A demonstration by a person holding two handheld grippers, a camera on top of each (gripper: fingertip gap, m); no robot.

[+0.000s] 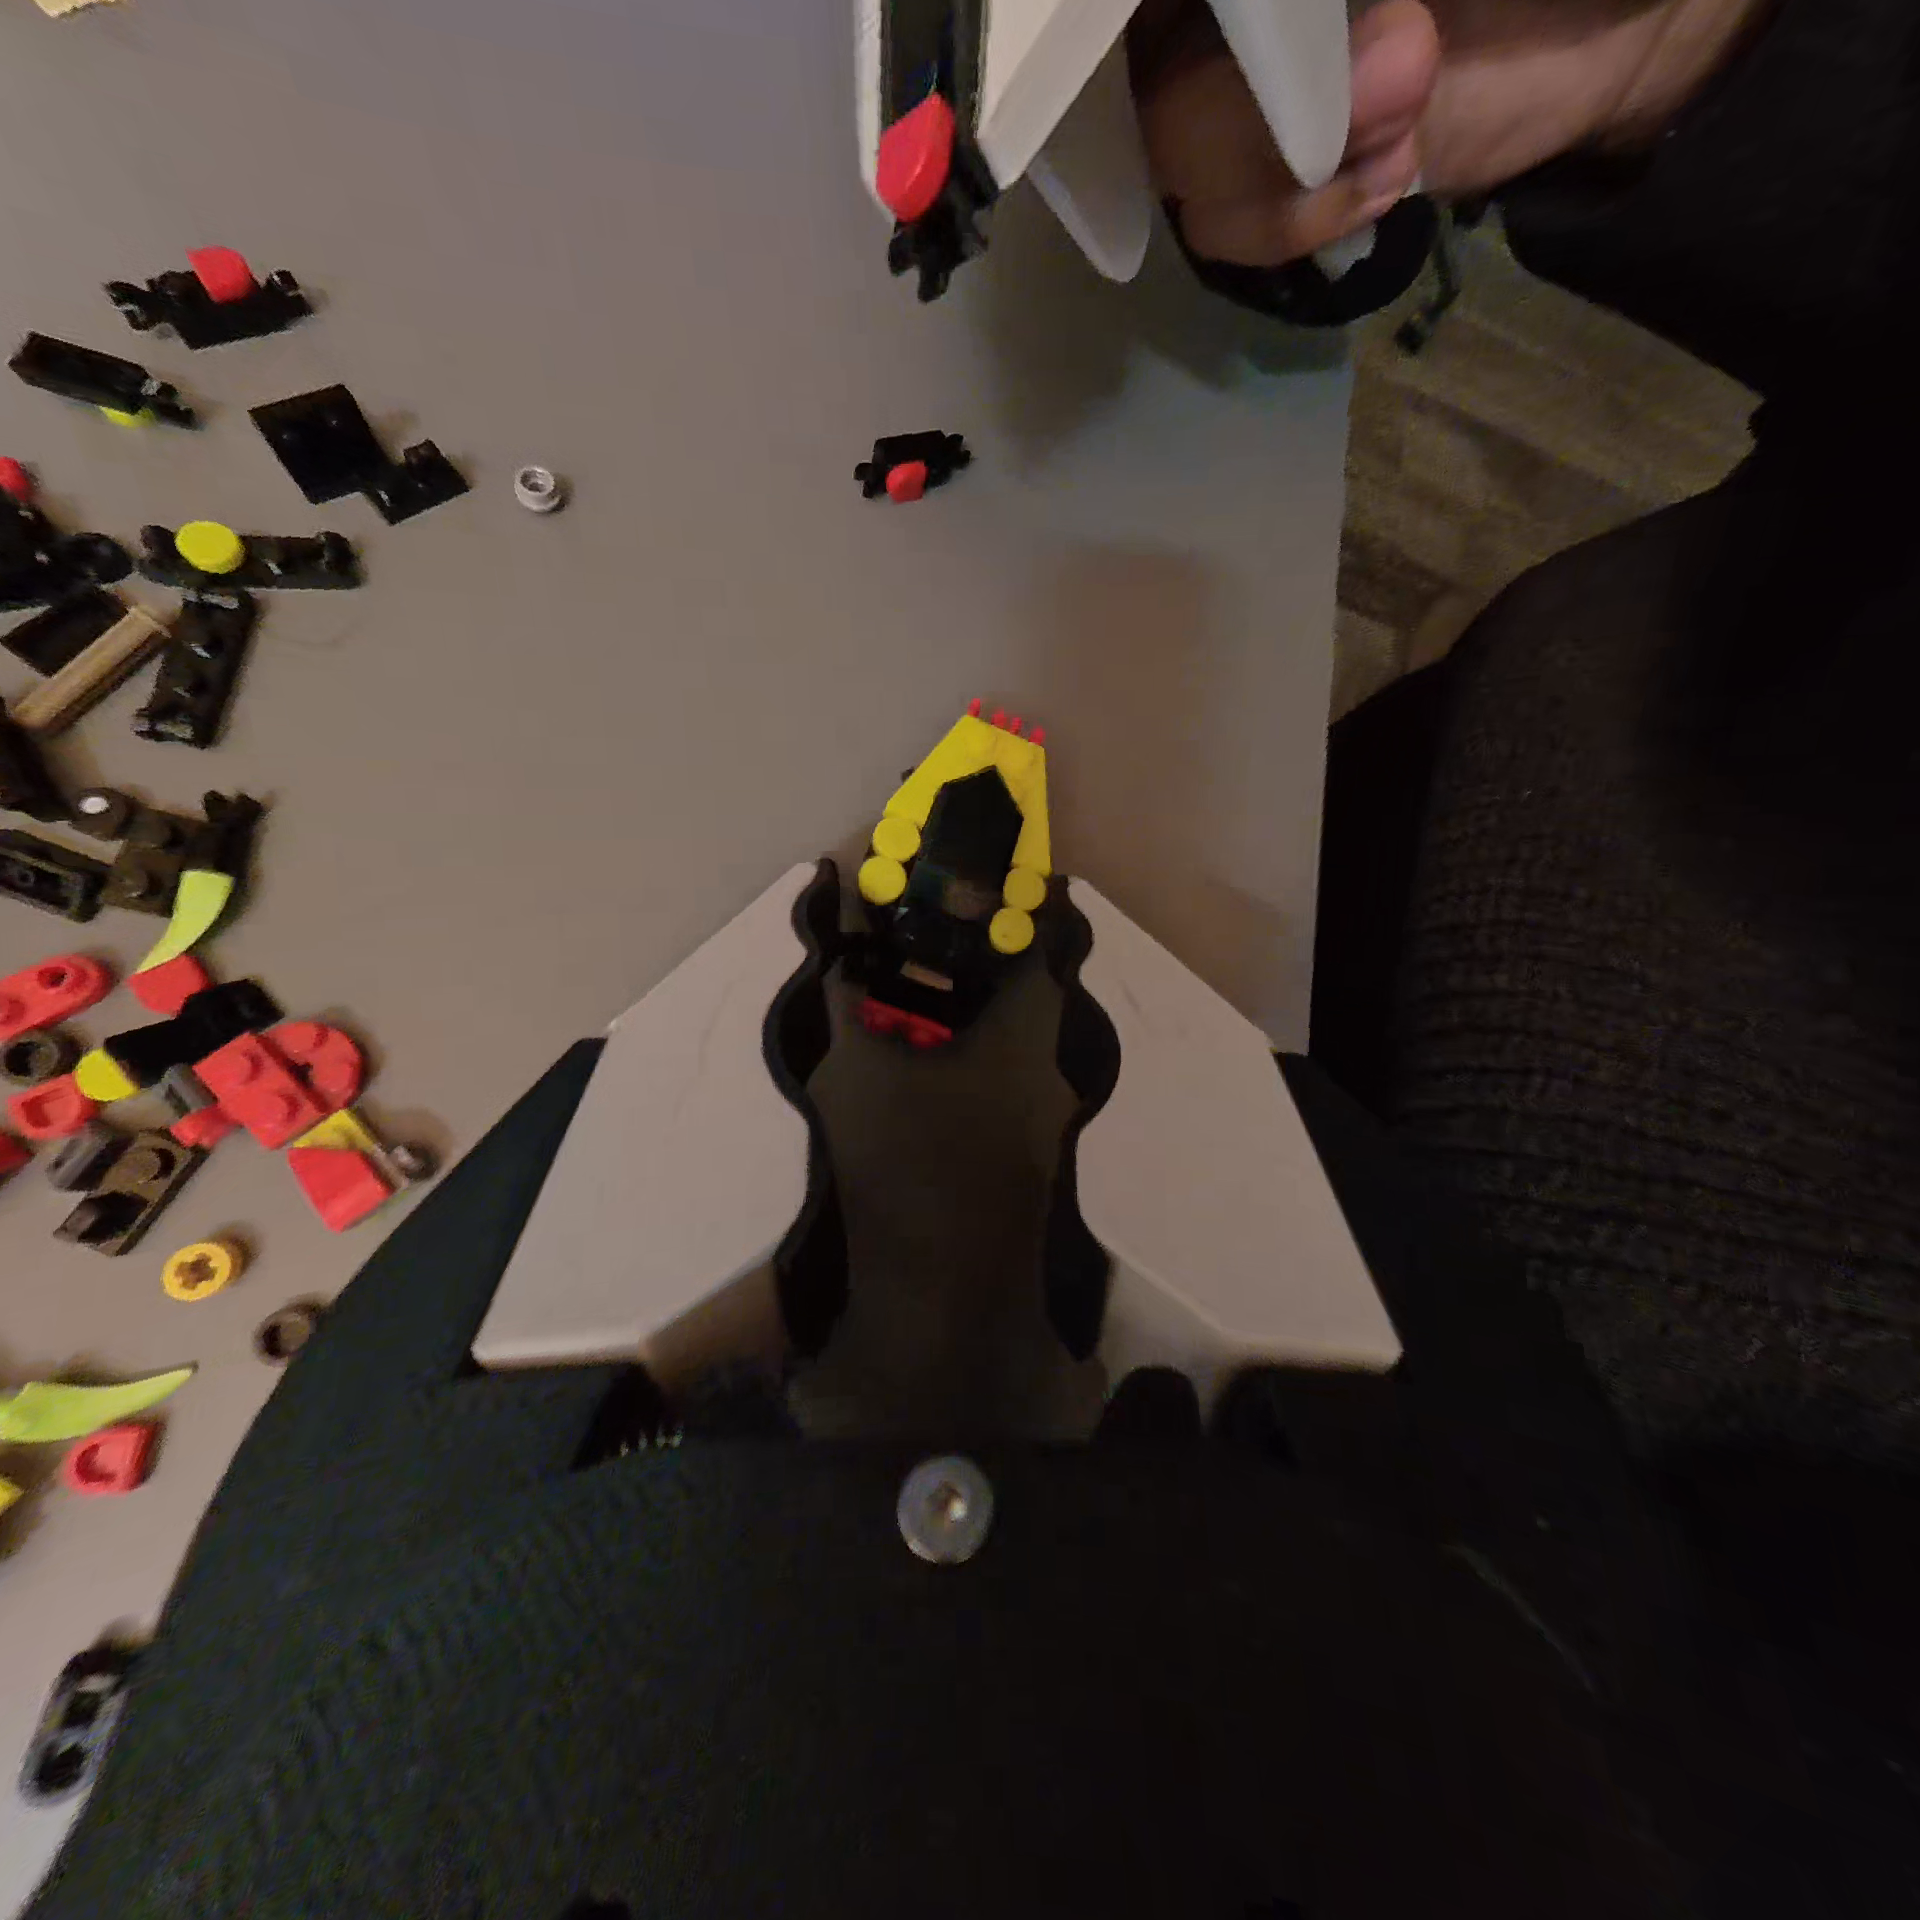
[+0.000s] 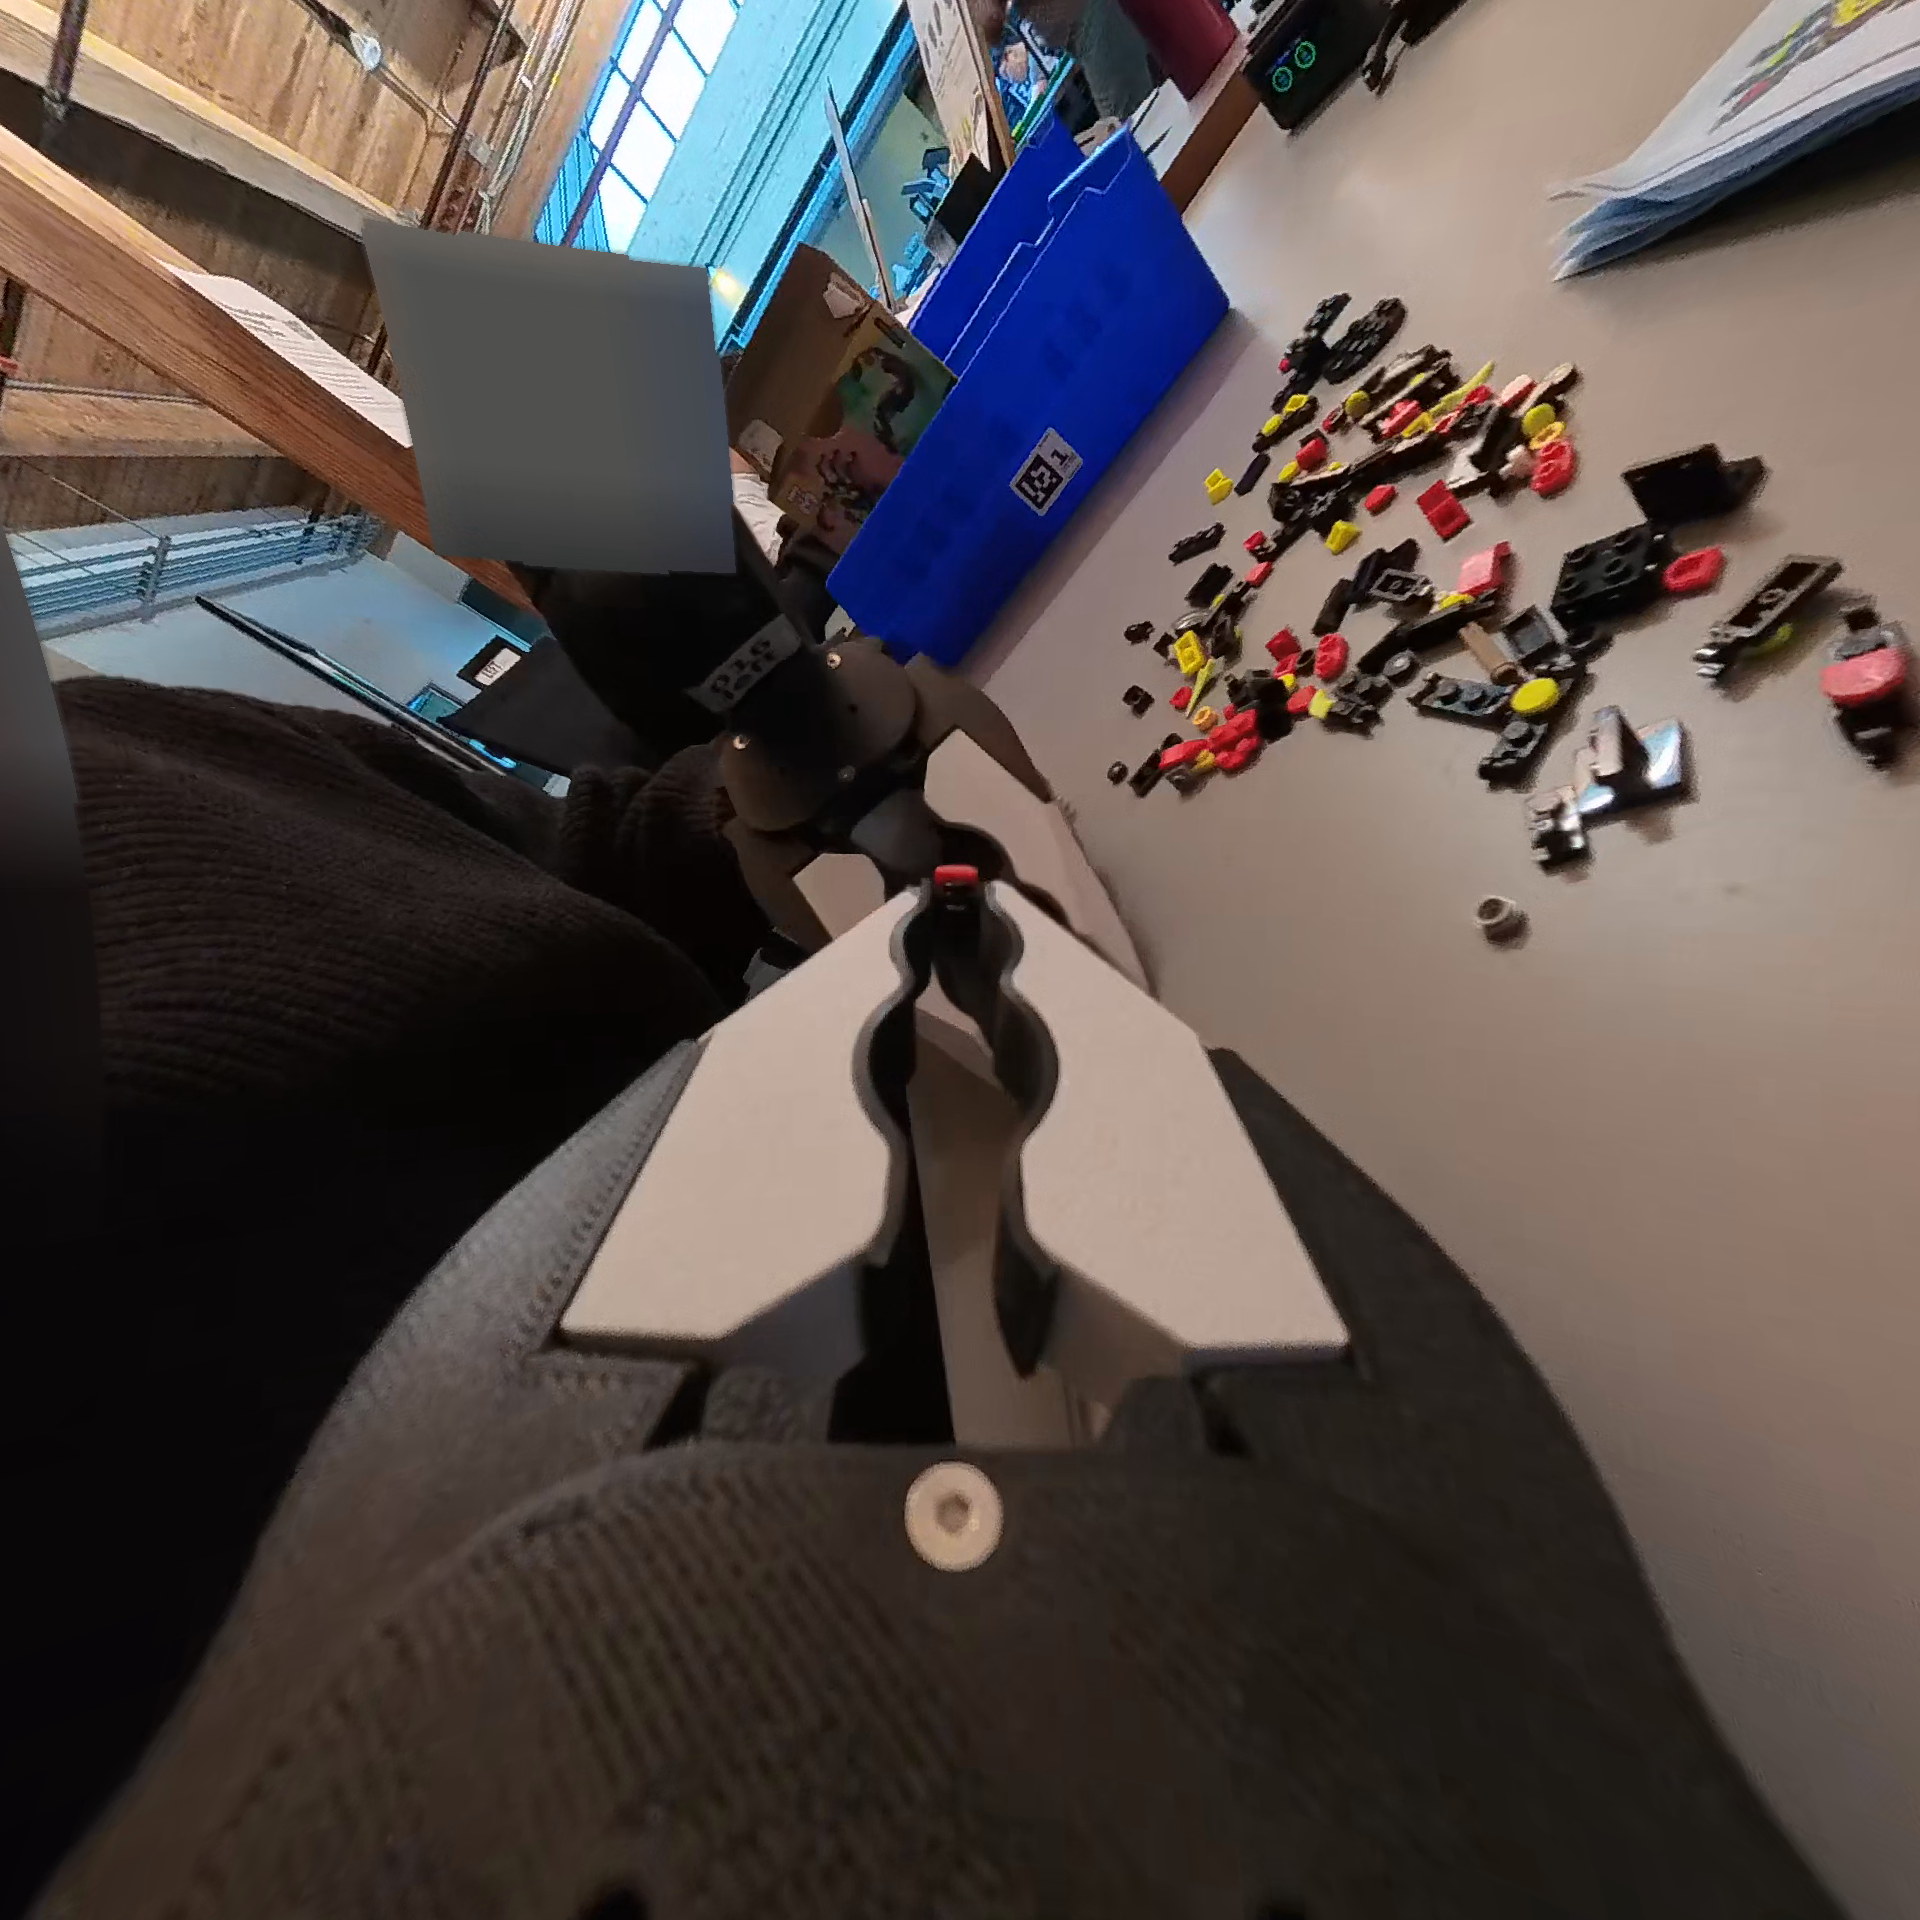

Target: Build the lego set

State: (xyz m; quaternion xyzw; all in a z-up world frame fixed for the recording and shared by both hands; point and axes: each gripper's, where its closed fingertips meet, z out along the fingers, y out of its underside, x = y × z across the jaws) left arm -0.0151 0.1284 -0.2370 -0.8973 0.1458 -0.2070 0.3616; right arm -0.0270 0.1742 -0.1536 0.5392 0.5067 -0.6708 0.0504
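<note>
My left gripper (image 1: 945, 914) is shut on a small brick model (image 1: 966, 831) with a black body, a yellow wedge front, round yellow studs and red bits at both ends. It holds the model near the grey table's right edge (image 1: 1335, 623). My right gripper (image 2: 954, 914) is shut on a small black piece with a red top (image 2: 954, 883). The left wrist view shows the right gripper (image 1: 935, 239) at the top, a hand around its handle, with that black and red piece (image 1: 914, 166) between its pads. In the right wrist view the left gripper (image 2: 831, 748) sits just beyond my fingertips.
Several loose black, red and yellow bricks (image 1: 208, 1039) lie at the left, also in the right wrist view (image 2: 1403, 582). A black piece with a red tile (image 1: 912, 468) and a grey round stud (image 1: 540, 488) lie apart. A blue bin (image 2: 1039, 395) and a booklet (image 2: 1745, 125) stand farther off. My hands' fingertips stand some 10 centimetres from each other.
</note>
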